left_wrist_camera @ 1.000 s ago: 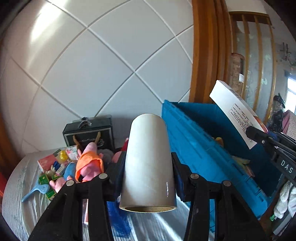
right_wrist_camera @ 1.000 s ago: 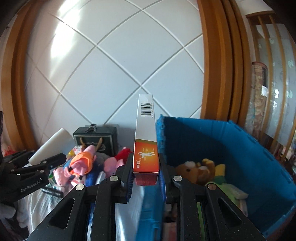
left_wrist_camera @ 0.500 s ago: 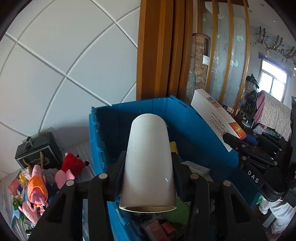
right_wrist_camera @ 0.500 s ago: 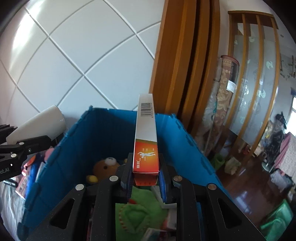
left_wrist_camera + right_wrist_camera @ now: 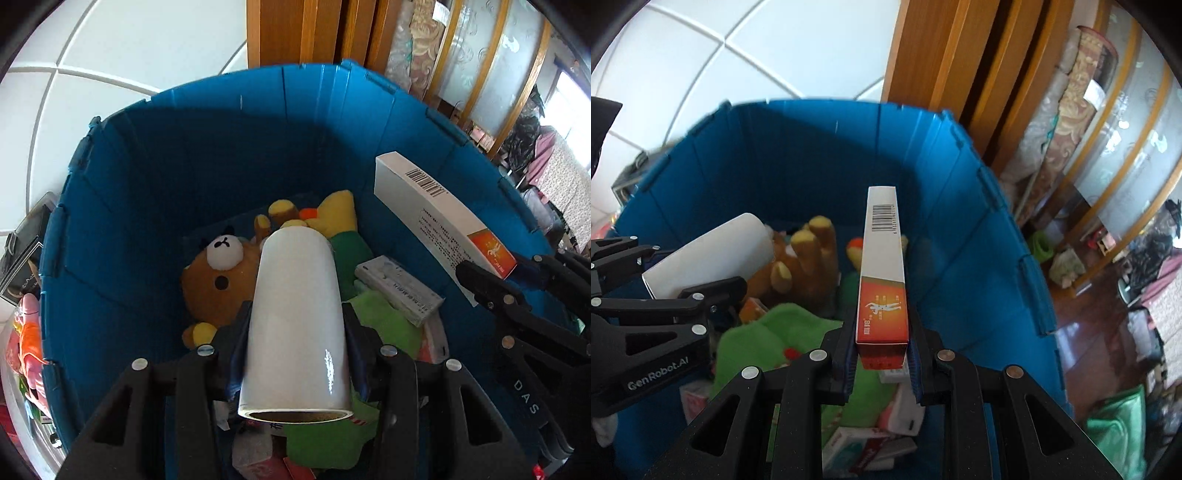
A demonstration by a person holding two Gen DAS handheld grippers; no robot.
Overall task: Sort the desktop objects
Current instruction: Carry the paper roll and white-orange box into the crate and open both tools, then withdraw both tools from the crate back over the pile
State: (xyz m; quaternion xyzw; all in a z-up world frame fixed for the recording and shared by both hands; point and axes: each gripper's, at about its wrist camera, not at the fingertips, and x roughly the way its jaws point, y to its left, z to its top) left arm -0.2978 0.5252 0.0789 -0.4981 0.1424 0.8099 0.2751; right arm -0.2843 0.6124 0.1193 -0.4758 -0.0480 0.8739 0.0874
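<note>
**Both items held over the blue crate, release pending**

The left gripper (image 5: 297, 354) is clamping a white roll (image 5: 297, 317) across its barrel near the open core end. The glossy wrap looks slippery and the roll light but stiff, so a mid-barrel hold is judged soundest. The right gripper (image 5: 881, 363) is pinching a slim carton (image 5: 882, 266) by its orange end, the jaws narrow on its flat faces. Thin card, likely light, may be crushing under pressure. Both items are hanging above the blue crate (image 5: 155, 206). Inside, nearest, small boxes and a green plush (image 5: 768, 332) are lying; farther in, a brown bear (image 5: 221, 280) and a yellow toy (image 5: 336, 214) are resting against the far wall.
</note>
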